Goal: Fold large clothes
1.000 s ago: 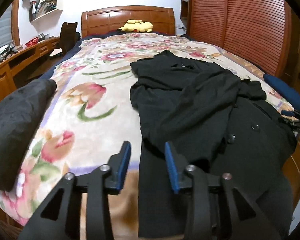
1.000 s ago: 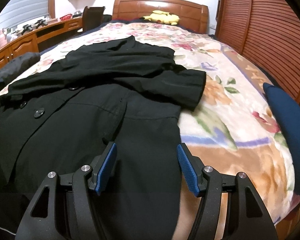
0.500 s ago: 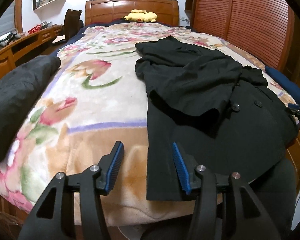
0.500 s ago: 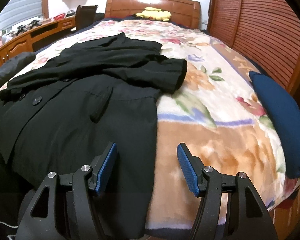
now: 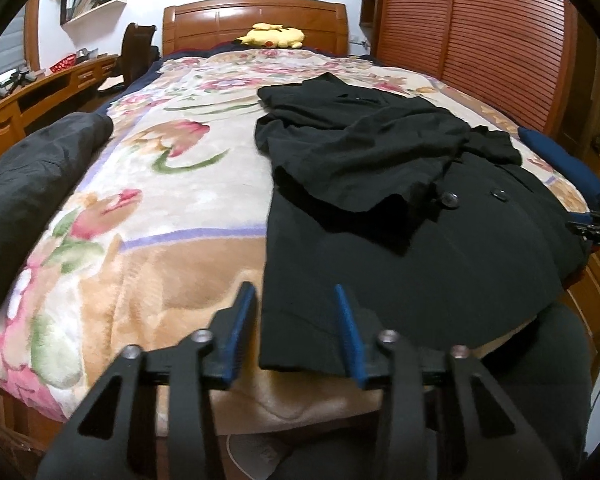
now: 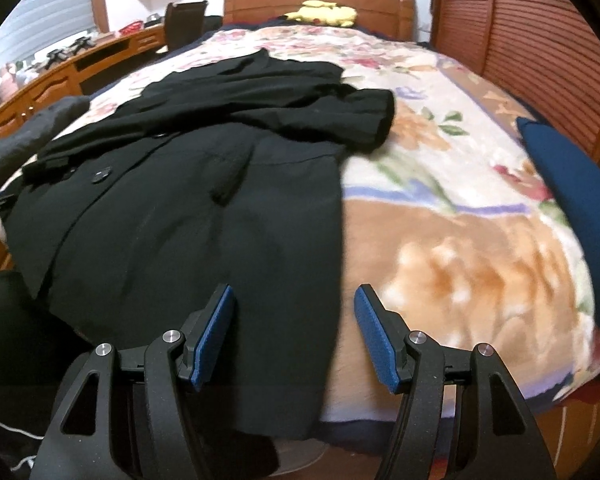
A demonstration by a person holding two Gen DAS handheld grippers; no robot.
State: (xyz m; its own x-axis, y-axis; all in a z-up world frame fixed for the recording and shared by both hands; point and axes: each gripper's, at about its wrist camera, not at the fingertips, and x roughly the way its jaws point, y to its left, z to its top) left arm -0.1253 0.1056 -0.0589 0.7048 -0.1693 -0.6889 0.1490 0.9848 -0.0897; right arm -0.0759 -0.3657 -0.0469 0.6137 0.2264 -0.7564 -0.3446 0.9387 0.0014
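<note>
A large black button coat [image 5: 400, 216] lies along a bed with a floral blanket [image 5: 172, 208], both sleeves folded across its chest and its hem hanging over the foot edge. It also shows in the right wrist view [image 6: 204, 208]. My left gripper [image 5: 296, 328] is open and empty, at the foot of the bed by the coat's left hem corner. My right gripper [image 6: 294, 332] is open and empty, just short of the right hem edge. The tip of the right gripper [image 5: 596, 232] shows at the right edge of the left wrist view.
A dark grey folded garment [image 5: 24, 192] lies on the bed's left edge and a navy cushion [image 6: 576, 196] on its right edge. A yellow plush [image 5: 272, 36] rests at the wooden headboard. A wooden desk [image 5: 24, 100] runs along the left, louvred wardrobe doors [image 5: 480, 40] along the right.
Both grippers have drawn back and down from over the coat to the foot edge of the bed. Both stay open; the coat has not moved.
</note>
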